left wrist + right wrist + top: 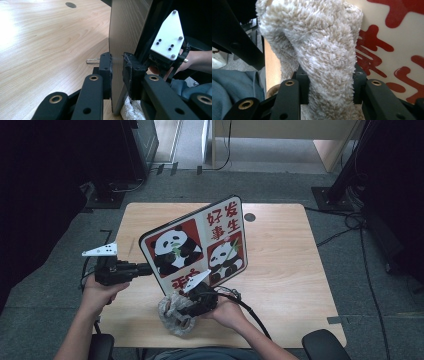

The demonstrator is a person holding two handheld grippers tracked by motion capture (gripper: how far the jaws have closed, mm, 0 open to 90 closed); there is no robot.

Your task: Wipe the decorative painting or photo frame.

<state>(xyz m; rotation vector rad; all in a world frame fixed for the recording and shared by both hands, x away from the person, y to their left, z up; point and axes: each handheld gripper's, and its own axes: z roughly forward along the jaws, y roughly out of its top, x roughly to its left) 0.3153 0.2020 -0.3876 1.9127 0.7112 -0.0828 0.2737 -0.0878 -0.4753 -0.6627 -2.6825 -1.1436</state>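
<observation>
1. Wiping step in hand, by the look of it: panda board (200, 245) propped tilted at frame centre of the high view, lower edge near the table (280, 270); fluffy cloth (319, 50) pressed at its printed face, lower centre.
2. Next move, judged: sweep cloth across the face; keep board steady.
3. Left gripper (117, 65): jaws narrowly parted, clamped on the board's edge.
4. Right gripper (329, 82): jaws half-spread, squeezing the cloth.

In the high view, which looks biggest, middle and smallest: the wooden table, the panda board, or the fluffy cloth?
1. Light wooden table, largest by far.
2. Square board printed with pandas and red characters, though it is tilted up nearer the camera.
3. Fluffy off-white cloth, smallest, partly hidden by the right hand-held gripper.
</observation>
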